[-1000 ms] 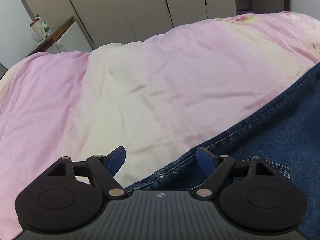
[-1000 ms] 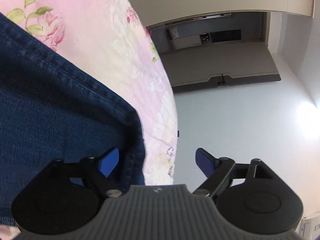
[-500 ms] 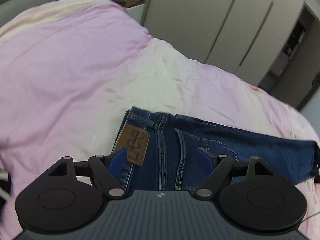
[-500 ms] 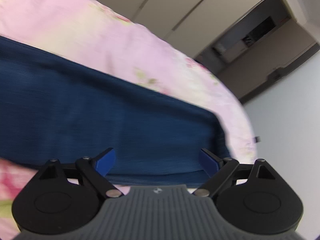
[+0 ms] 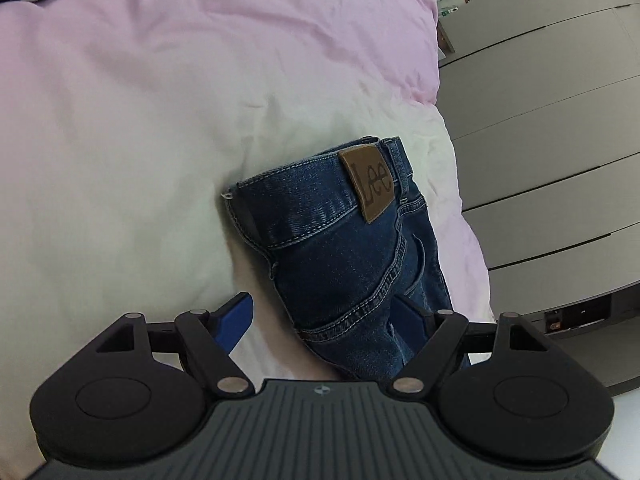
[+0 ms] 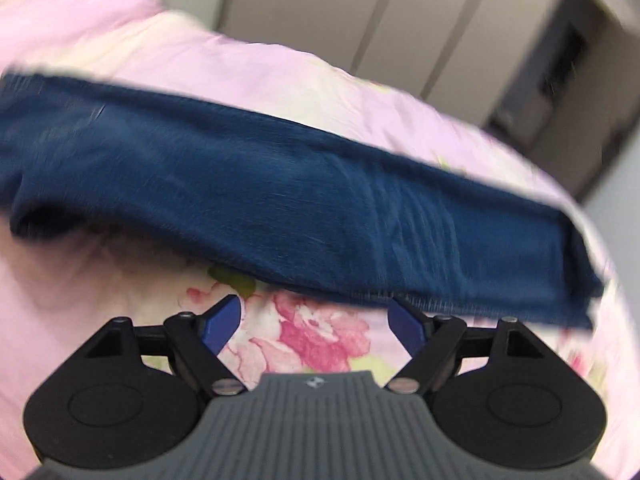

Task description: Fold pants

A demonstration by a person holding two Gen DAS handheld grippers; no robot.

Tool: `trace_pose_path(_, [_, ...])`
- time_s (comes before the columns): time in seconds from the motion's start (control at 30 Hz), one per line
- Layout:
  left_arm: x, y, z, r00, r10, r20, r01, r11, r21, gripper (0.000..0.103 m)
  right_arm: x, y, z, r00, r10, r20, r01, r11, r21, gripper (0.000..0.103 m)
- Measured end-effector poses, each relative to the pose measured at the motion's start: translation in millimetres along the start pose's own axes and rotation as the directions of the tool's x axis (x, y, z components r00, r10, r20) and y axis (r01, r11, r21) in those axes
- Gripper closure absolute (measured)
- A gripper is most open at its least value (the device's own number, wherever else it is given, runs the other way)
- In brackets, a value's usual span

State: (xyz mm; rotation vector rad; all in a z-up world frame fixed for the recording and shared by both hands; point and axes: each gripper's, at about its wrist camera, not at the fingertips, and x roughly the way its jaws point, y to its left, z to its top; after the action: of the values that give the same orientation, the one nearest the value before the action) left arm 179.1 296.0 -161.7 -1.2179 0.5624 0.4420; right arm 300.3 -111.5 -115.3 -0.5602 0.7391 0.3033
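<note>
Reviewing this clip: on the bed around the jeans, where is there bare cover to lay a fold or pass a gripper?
Free: the wide pale and pink cover left of and beyond the jeans waistband in the left wrist view, and the flowered strip between the right gripper and the leg's near edge. Crowded: the bed edge right of the waistband, beside the wardrobe.
</note>
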Motion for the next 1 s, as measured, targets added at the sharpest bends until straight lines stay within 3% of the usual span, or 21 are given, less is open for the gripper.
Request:
trace_pose_path(0.1, [17,3,3,1.000,0.010,-0.015,-0.011,1.000,-0.018,0.012,10,27,2,0.999,-0.010,0.052,0.023,0.968,-0.250,0.023])
trace_pose_path(0.23, [33,-2,9,0.999,0.003,-0.036,-0.002,0.999,0.041,0.018,31,48,7,0.995,-0.001,0.104,0.048,0.891,-0.451,0.022])
trace_pose_path(0.4, [48,-15,15,0.996,0.041,-0.074,-0.029,0.989,0.147,0.033,65,62,12,0.994,0.026,0.108,0.041,0.820,-0.571,0.025])
trace_pose_path(0.53, [53,-18,17,0.995,0.062,-0.081,-0.046,0.982,0.185,0.042,80,61,21,0.991,0.031,0.130,0.048,0.825,-0.563,0.030])
trace_pose_path(0.6, [50,-18,17,0.995,0.059,-0.078,-0.044,0.982,0.185,0.049,87,63,22,0.990,0.036,0.134,0.046,0.828,-0.559,0.048])
trace_pose_path(0.63, [47,-18,16,0.996,0.052,-0.075,-0.038,0.983,0.181,0.056,89,65,21,0.991,0.045,0.126,0.034,0.828,-0.560,0.064])
trace_pose_path(0.67, [44,-19,16,0.997,0.046,-0.068,-0.033,0.983,0.180,0.063,84,67,17,0.991,0.043,0.124,0.035,0.822,-0.568,0.073])
trace_pose_path(0.73, [36,-25,17,0.998,0.044,-0.055,-0.033,0.981,0.191,0.072,82,73,13,0.991,0.024,0.135,0.061,0.803,-0.592,0.082])
trace_pose_path(0.87, [18,-49,15,0.998,0.064,-0.013,-0.058,0.953,0.297,0.085,79,63,23,0.992,0.023,0.122,0.050,0.826,-0.562,0.094])
trace_pose_path(1.0, [-7,-75,23,0.996,0.080,0.038,-0.088,0.930,0.356,0.089,64,57,39,0.995,0.032,0.096,0.025,0.841,-0.540,0.097])
